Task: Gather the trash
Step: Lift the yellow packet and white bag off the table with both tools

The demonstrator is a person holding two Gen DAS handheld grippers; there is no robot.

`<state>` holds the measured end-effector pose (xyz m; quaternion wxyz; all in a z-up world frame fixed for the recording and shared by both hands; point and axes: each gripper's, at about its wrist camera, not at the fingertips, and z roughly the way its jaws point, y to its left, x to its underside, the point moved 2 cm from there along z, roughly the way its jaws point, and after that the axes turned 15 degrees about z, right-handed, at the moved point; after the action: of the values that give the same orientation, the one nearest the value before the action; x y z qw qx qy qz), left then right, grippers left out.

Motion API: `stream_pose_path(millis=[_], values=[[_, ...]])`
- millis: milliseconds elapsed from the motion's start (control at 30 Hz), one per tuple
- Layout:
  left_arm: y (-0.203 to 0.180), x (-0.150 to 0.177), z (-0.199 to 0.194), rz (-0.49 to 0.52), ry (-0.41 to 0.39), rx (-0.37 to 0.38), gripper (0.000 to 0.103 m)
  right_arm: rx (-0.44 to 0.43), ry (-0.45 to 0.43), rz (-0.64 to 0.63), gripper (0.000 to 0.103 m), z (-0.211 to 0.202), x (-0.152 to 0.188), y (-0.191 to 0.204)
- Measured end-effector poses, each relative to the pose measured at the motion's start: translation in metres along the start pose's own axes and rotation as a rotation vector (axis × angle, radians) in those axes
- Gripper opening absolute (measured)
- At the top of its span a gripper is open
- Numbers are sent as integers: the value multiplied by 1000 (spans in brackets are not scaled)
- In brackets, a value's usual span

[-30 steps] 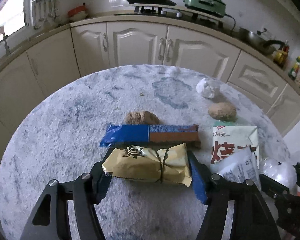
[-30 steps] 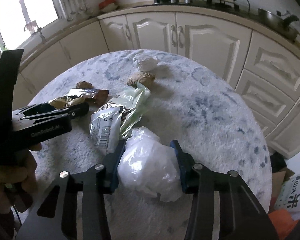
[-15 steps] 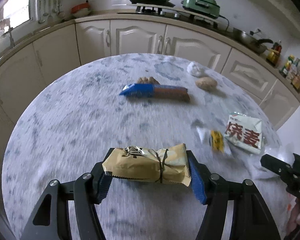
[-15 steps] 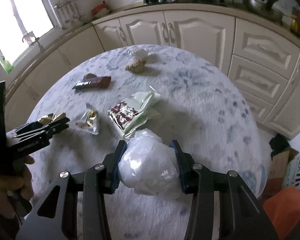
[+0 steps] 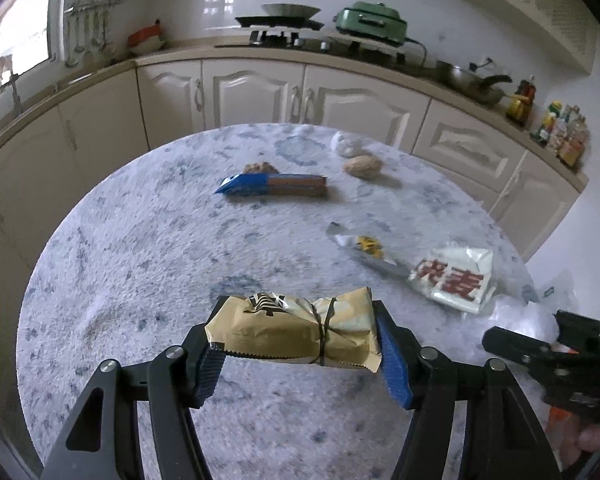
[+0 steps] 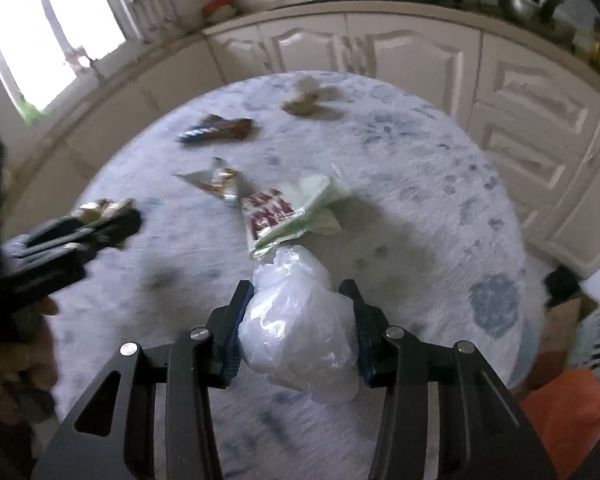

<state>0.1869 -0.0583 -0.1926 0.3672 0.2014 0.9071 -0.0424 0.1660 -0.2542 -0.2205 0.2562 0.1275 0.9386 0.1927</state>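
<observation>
Both grippers are loaded and clear of the round table (image 5: 112, 264). The left gripper (image 5: 296, 340) is clamped at mid width on a tan snack wrapper (image 5: 292, 330), gripped end to end so that the packet spans the gap and bows slightly between the blue pads (image 5: 392, 360). The right gripper (image 6: 296, 328) is closed to a narrower gap on a crumpled clear plastic bag (image 6: 300, 320), which bulges above and below the pads (image 6: 236, 328). The step in hand appears to be the carry to a disposal point; no bin shows in either view, so its location cannot be stated. Hold clamp pressure constant on both items: the wrapper is light and slick, and any relaxation is likely to let it pivot out, while the bag is soft and can creep through the pads. Keep both grippers tilted downward and avoid sudden swings. Keep the two grippers apart, since they travel side by side. Release only when each item is over the receptacle. Trash remaining on the table: a blue and brown bar wrapper (image 5: 274, 186), a small foil packet (image 5: 362, 246), a white pouch with red print (image 5: 454, 280), two brown lumps (image 5: 362, 166) and a white wad (image 5: 346, 144) near the far edge.
</observation>
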Motion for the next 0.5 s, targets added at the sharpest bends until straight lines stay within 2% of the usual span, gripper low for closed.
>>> stream_pose_path(millis=[67,133,233,500], values=[[-4,0,-5,0,0,1,61,-69,2,34,45,-7,1,-1],[-9,0,-7,-1,2,3,61,-73,-3,39,45,-11,2,-1],[-14,-2,-12,6,-2,3,61,-143,-27,48,45,-23,1,3],[-30,-13,-33,38,-37,4,61,-81,-105,25,45,-47,-4,4]])
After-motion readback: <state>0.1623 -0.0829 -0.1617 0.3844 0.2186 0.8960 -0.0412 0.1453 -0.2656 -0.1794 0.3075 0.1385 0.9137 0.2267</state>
